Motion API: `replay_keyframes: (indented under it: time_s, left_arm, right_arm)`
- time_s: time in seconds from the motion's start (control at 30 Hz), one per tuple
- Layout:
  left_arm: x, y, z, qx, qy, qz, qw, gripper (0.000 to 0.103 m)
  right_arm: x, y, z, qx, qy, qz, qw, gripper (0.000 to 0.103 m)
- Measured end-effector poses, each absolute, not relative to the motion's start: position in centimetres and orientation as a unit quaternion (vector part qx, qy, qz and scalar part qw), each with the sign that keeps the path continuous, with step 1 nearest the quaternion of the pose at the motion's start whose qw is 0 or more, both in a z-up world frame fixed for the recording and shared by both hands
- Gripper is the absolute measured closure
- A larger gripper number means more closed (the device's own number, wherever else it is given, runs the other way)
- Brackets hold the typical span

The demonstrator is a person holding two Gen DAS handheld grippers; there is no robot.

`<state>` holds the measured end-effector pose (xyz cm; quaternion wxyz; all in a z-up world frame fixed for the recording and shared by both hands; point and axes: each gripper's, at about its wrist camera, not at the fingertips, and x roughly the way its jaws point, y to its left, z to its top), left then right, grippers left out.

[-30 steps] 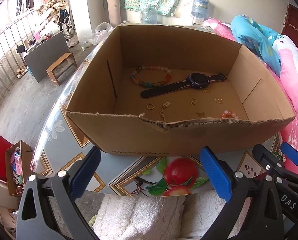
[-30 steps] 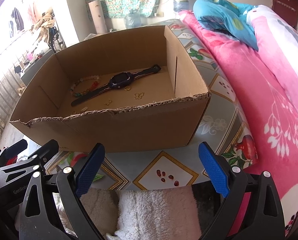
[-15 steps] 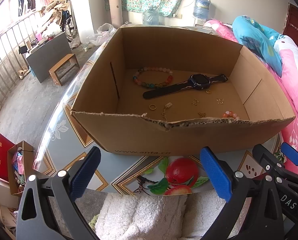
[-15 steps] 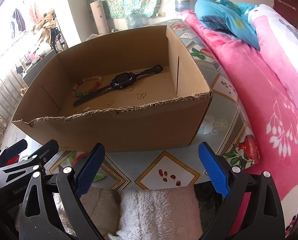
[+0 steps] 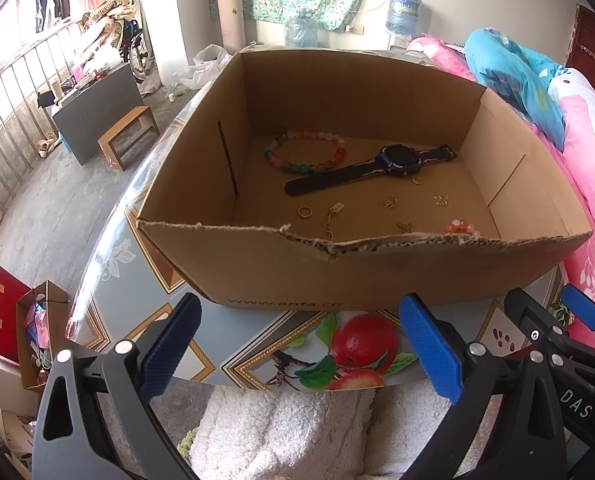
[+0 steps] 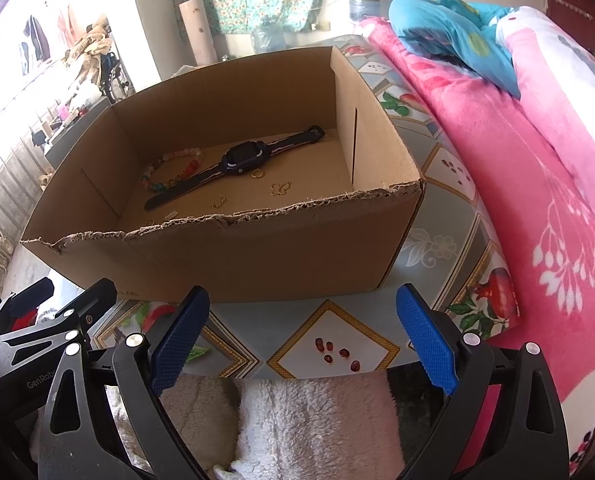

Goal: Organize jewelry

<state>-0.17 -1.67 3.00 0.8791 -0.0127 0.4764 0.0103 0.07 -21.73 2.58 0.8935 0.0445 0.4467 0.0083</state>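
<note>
Since a second ago we have edged slightly closer to the cardboard box [image 5: 257, 264]; nothing inside has shifted. Our left gripper [image 5: 297, 344] and right gripper [image 6: 303, 340] both hang spread apart, empty, before it. Inside lie a dark watch [image 5: 401, 157], a multicoloured bead bracelet [image 5: 303, 154] and small gold pieces [image 5: 304, 212].

Ahead of my left gripper [image 5: 297, 344] a cardboard box [image 5: 377, 272] sits on the table [image 5: 109, 264]. In it, a bead bracelet [image 5: 305, 154] lies at the far left, a watch [image 5: 401, 157] to its right, and a ring [image 5: 304, 211] and chain [image 5: 331, 222] nearer me. My right gripper [image 6: 303, 340] is beside the left, with a blanket [image 6: 537, 184] to its right.
</note>
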Motion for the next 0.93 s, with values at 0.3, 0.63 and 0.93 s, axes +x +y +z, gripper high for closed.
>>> replay_keyframes:
  time_s: [0.3, 0.63, 0.93]
  left_arm:
    - [-0.07, -1.57, 2.76, -0.015, 0.479, 0.01, 0.878, 0.006]
    - [0.1, -1.55, 2.59, -0.015, 0.482, 0.01, 0.876, 0.006]
    - [0.29, -1.47, 2.34, -0.014, 0.482, 0.009, 0.876, 0.006]
  right_arm:
    - [0.14, -21.66, 2.44, 0.044, 0.449, 0.011, 0.892, 0.013]
    - [0.26, -21.55, 2.35, 0.043, 0.452, 0.011, 0.891, 0.013]
    - [0.33, -21.59, 2.28, 0.043, 0.453, 0.011, 0.891, 0.013]
